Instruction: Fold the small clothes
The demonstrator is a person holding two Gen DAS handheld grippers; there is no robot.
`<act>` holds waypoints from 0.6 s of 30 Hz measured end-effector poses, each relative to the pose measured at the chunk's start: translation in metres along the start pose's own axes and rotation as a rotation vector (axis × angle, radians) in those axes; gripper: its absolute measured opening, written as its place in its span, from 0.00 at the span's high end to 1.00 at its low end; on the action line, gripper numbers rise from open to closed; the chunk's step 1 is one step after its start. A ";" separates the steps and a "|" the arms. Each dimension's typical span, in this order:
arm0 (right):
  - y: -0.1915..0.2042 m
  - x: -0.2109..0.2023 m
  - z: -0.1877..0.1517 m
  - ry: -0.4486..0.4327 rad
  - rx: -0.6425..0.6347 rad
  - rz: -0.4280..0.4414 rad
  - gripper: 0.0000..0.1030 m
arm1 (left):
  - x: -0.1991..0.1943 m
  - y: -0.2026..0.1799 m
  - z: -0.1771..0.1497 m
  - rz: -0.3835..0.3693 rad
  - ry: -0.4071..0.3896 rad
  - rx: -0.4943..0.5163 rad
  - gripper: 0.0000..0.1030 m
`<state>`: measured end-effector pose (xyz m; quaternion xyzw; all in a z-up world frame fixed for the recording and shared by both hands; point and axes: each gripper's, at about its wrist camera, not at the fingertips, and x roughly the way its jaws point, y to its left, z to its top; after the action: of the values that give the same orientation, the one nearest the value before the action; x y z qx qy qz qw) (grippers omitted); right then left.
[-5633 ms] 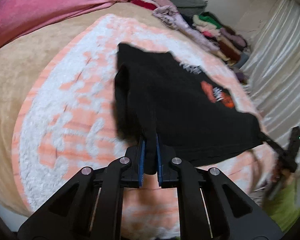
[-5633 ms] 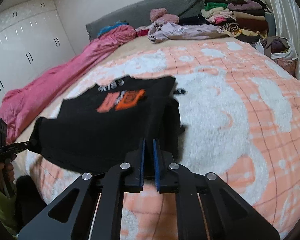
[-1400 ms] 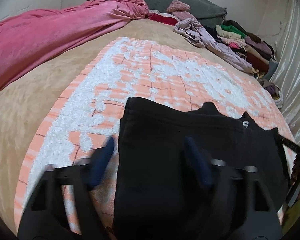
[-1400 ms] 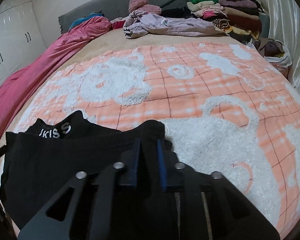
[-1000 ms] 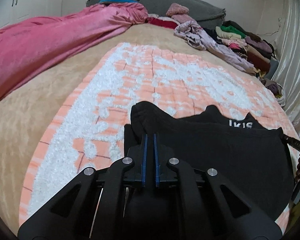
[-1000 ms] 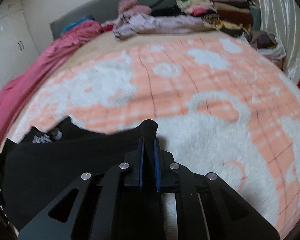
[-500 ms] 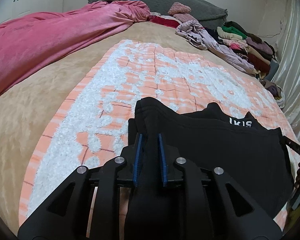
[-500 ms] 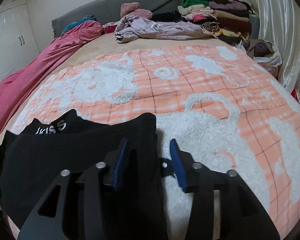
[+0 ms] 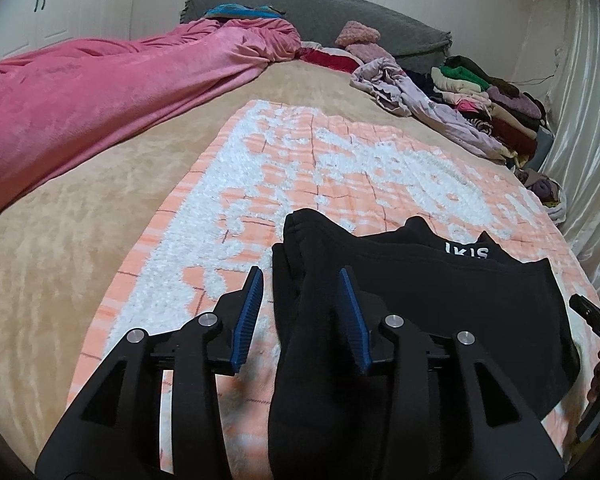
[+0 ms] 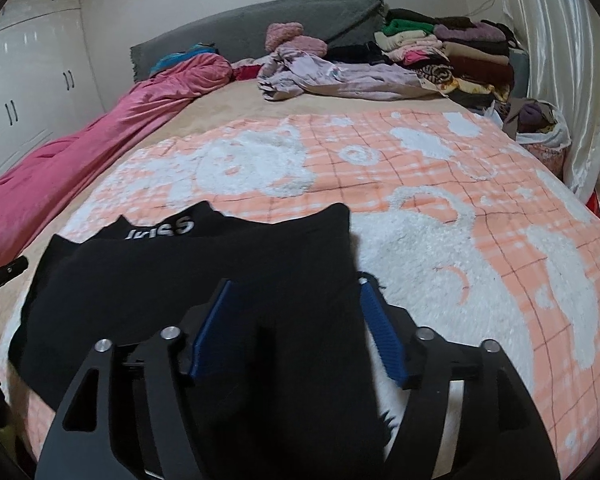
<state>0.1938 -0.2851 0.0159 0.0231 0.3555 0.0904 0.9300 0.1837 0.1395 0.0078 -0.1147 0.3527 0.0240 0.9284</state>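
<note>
A black top with white collar lettering lies flat on the orange and white blanket, front side down. It also shows in the right wrist view. My left gripper is open, its blue pads either side of the top's left sleeve fold. My right gripper is open over the top's right edge, and the cloth lies loose between its fingers.
A pink duvet runs along the left of the bed. A pile of clothes and a lilac garment sit by the grey headboard. A curtain hangs at the right.
Both grippers laid the top flat on the blanket, gripped its sleeves again, then opened and let go. The top now rests flat with its collar at the far side.
</note>
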 end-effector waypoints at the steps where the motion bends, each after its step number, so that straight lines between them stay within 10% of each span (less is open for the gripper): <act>1: 0.005 -0.003 -0.002 -0.001 -0.007 0.012 0.34 | -0.003 0.001 -0.001 0.000 -0.003 0.001 0.66; 18: 0.105 -0.021 -0.039 0.027 -0.201 0.158 0.28 | -0.021 0.028 -0.011 0.053 -0.018 -0.026 0.43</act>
<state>0.1367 -0.1869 0.0123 -0.0434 0.3543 0.1986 0.9128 0.1573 0.1651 0.0083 -0.1169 0.3470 0.0544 0.9289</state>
